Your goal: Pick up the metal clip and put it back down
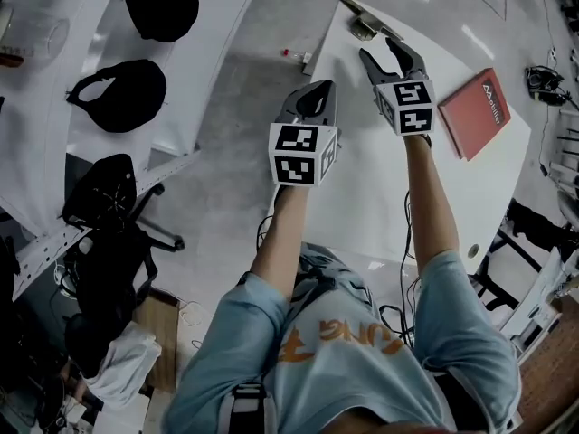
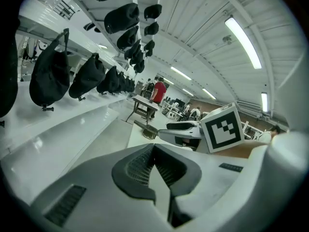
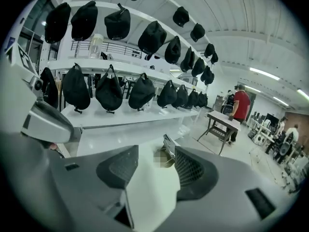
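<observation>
The metal clip (image 1: 365,25) lies at the far end of the white table (image 1: 362,197). My right gripper (image 1: 380,51) hovers just short of it, jaws spread wide and empty. In the right gripper view the clip (image 3: 169,152) shows beyond the open gripper (image 3: 157,164), clear of both pads. My left gripper (image 1: 312,100) hangs to the left over the table's left edge, its jaws together on nothing. The left gripper view shows its shut tips (image 2: 155,167), with the clip (image 2: 145,130) and the right gripper (image 2: 183,128) ahead.
A red book (image 1: 473,113) lies on the table to the right of my right gripper. White shelves (image 1: 54,107) with black bags (image 1: 122,93) run along the left, across a grey floor aisle. A person in red (image 3: 240,108) stands far off by another table.
</observation>
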A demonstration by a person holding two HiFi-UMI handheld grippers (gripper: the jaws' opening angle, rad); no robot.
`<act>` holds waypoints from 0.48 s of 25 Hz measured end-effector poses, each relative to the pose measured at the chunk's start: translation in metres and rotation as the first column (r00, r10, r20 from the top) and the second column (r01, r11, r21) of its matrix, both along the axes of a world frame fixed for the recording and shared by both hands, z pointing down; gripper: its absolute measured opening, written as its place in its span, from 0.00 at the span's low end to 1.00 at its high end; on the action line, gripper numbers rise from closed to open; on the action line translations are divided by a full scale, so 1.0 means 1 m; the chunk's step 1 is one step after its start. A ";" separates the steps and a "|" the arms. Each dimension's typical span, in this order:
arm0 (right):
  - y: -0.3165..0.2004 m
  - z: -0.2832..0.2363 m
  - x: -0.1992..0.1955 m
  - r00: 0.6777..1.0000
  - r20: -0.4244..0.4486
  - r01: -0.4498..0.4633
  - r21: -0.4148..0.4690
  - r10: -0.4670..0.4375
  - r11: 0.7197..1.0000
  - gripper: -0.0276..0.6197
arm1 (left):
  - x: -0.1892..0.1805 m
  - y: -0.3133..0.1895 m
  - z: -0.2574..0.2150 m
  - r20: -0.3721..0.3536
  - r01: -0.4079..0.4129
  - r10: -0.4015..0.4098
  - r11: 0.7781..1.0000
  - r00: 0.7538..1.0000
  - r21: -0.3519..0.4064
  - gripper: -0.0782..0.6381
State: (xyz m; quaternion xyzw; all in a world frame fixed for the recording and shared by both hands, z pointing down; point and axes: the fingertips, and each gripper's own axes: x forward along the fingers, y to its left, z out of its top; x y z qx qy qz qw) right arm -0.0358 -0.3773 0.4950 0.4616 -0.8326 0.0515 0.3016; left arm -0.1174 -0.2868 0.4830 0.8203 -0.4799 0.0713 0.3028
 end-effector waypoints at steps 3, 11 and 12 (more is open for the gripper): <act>-0.017 0.005 -0.002 0.998 -0.052 0.020 0.009 -0.020 1.000 0.41 | 0.003 -0.008 0.003 -0.007 -0.003 0.003 1.000 1.000 -0.005 0.14; -0.050 0.026 -0.002 0.985 -0.168 0.028 0.004 -0.027 1.000 0.41 | 0.001 -0.031 0.011 -0.038 0.017 -0.018 1.000 0.999 -0.018 0.14; -0.053 0.028 -0.004 0.984 -0.175 0.032 0.004 -0.030 0.999 0.40 | -0.001 -0.034 0.013 -0.040 0.022 -0.023 1.000 0.999 -0.021 0.14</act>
